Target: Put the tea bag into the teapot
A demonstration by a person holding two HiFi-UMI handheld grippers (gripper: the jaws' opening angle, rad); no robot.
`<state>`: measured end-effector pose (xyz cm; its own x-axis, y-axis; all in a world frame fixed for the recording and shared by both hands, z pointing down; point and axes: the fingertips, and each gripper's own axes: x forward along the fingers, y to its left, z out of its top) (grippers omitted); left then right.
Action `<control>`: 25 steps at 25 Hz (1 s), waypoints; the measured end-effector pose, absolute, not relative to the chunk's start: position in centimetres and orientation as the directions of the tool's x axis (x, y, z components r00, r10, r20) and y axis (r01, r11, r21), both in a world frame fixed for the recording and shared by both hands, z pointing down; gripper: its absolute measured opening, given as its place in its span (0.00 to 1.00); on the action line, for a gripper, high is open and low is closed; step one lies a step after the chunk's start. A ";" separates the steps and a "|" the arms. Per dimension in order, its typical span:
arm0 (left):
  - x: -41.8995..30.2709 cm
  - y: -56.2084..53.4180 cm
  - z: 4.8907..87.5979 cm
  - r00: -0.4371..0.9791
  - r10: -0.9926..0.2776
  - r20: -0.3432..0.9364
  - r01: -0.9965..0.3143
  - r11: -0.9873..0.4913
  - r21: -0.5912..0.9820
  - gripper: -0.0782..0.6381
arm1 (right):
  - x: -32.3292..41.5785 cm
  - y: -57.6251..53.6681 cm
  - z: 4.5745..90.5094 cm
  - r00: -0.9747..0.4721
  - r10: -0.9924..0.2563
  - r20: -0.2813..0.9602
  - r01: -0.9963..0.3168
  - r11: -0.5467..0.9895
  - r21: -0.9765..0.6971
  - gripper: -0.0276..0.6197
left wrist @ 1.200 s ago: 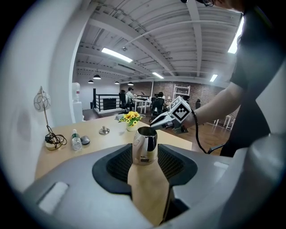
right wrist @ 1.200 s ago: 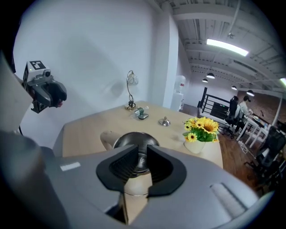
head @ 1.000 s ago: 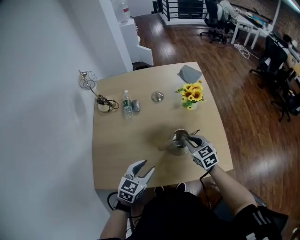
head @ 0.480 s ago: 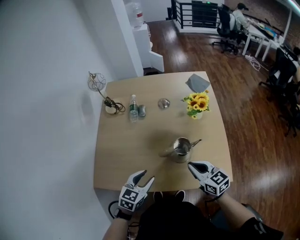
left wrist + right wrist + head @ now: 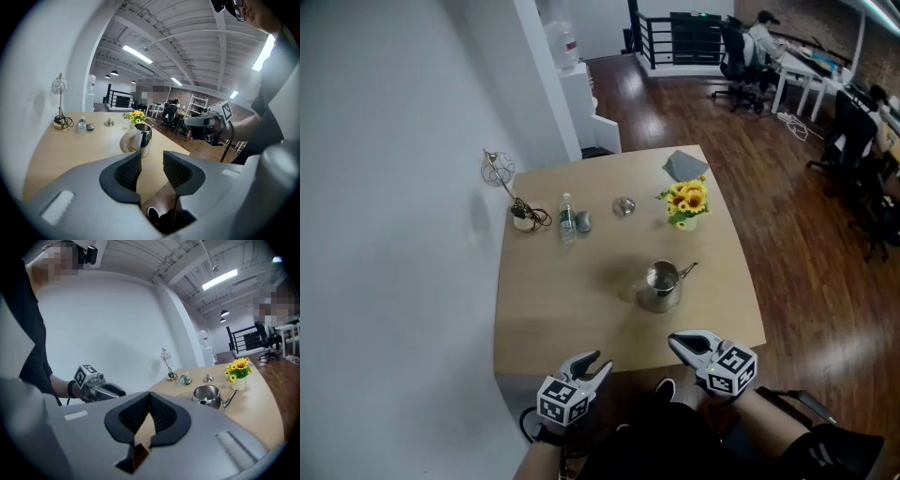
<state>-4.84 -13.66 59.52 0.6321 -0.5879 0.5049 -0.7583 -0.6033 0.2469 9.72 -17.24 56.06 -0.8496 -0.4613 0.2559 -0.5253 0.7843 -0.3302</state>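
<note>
Two grippers hang by the near table (image 5: 562,319) edge. Bottle (image 5: 567,217) at far L, contents unclear. L gripper (image 5: 598,362): jaws apart, empty. Lid (image 5: 623,206) lies well apart from teapot (image 5: 659,286), which stands upright, open. Its inside isn't readable, and no tea bag shows anywhere; maybe it's in there. Bag prob. light, limp, tearable: pinch tag or top edge. R gripper (image 5: 675,340): jaws together, nothing btw them.

Desk (image 5: 572,300): light tan wood grain. Teapot (image 5: 660,286): polished silver metal. Flowers (image 5: 684,199): yellow petals, green leaves. Cloth (image 5: 684,165): grey. Floor (image 5: 787,216): dark red-brown planks. Wall (image 5: 394,234): white. Left gripper (image 5: 598,362) and right gripper (image 5: 675,341): pale grey bodies, jaws lined in ribbed black, black-and-white square markers on each cube.
</note>
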 end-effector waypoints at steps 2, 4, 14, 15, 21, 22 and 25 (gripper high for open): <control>-5.3 -11.5 59.0 0.646 -0.581 0.495 -0.745 -0.622 0.241 0.31 | 9.1 -14.8 55.5 -0.843 -0.480 0.243 -0.537 0.775 -0.334 0.05; -6.0 -8.9 58.6 0.655 -0.577 0.487 -0.733 -0.641 0.227 0.31 | 8.3 -11.9 54.7 -0.839 -0.500 0.215 -0.544 0.759 -0.357 0.05; -8.7 4.8 56.7 0.700 -0.562 0.441 -0.681 -0.711 0.177 0.26 | 2.7 5.7 53.1 -0.873 -0.423 0.241 -0.476 0.848 -0.236 0.05; -8.7 6.0 56.5 0.712 -0.552 0.434 -0.672 -0.714 0.195 0.26 | 2.6 6.9 53.2 -0.868 -0.426 0.257 -0.484 0.841 -0.242 0.05; -8.0 9.7 56.2 0.725 -0.526 0.444 -0.646 -0.743 0.175 0.26 | 3.4 11.3 52.9 -0.842 -0.452 0.296 -0.525 0.812 -0.256 0.05; -7.9 9.9 56.4 0.724 -0.522 0.451 -0.645 -0.744 0.173 0.26 | 3.6 11.6 52.9 -0.837 -0.457 0.302 -0.531 0.811 -0.245 0.05; -7.5 10.5 57.1 0.712 -0.519 0.472 -0.648 -0.745 0.159 0.27 | 4.5 12.3 52.9 -0.827 -0.467 0.313 -0.543 0.809 -0.227 0.05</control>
